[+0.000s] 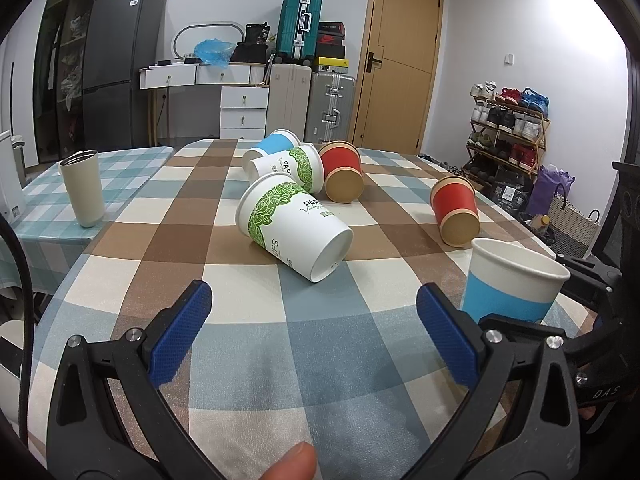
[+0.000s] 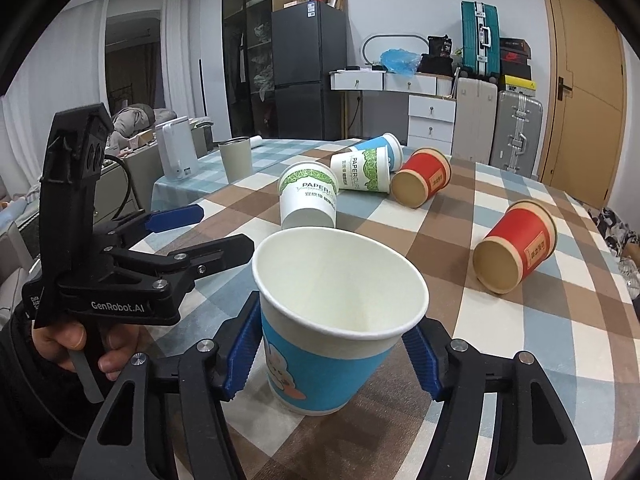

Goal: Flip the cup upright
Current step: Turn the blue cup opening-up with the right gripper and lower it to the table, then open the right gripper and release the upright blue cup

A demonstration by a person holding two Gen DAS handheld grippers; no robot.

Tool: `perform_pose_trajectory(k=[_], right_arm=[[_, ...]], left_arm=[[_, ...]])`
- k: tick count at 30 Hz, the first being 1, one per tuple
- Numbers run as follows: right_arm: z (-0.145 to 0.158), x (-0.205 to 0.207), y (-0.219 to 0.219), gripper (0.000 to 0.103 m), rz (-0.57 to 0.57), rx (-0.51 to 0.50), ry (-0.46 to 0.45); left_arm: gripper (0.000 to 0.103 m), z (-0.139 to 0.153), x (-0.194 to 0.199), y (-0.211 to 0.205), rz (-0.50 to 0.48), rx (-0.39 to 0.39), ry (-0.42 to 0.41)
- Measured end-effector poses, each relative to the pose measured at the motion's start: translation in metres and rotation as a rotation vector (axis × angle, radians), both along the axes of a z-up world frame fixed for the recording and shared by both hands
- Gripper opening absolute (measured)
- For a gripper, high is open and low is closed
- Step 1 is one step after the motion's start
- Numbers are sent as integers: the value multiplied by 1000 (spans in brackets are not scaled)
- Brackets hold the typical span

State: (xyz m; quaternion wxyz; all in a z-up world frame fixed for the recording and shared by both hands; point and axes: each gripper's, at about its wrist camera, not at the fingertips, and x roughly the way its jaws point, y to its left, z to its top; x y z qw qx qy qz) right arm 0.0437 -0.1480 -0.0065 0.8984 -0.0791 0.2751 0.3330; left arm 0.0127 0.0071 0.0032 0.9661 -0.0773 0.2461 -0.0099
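A blue-and-white paper cup (image 2: 332, 320) stands upright on the checked table, between the fingers of my right gripper (image 2: 328, 356), whose blue pads press its sides. It also shows in the left wrist view (image 1: 512, 284). My left gripper (image 1: 316, 320) is open and empty above the tablecloth, to the left of that cup. Several cups lie on their sides further back: a green-and-white cup (image 1: 292, 226), a second green-and-white cup (image 1: 288, 170), a blue cup (image 1: 270, 146), a red cup (image 1: 342, 176) and another red cup (image 1: 456, 210).
A beige tumbler (image 1: 84, 188) stands upright on the left part of the table. A white appliance (image 2: 176, 148) stands at the far left. The table edge (image 1: 540, 240) runs along the right, with a shoe rack (image 1: 508, 128) and bags beyond.
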Motion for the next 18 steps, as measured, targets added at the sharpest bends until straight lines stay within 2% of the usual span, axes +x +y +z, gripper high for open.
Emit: perform_pose_trajectory(k=[6,11,18], right_arm=[[5,15,10,67,-75,-62,-70],[-1,37,23,67,-105,-123,-38],[-6,28,23,67,-69,-154,-36]], left_arm=[[102,0,0,0,0,0,0],[102,0,-1,0,0,-1,-1],[102,-1,-1,0,0,0,0]])
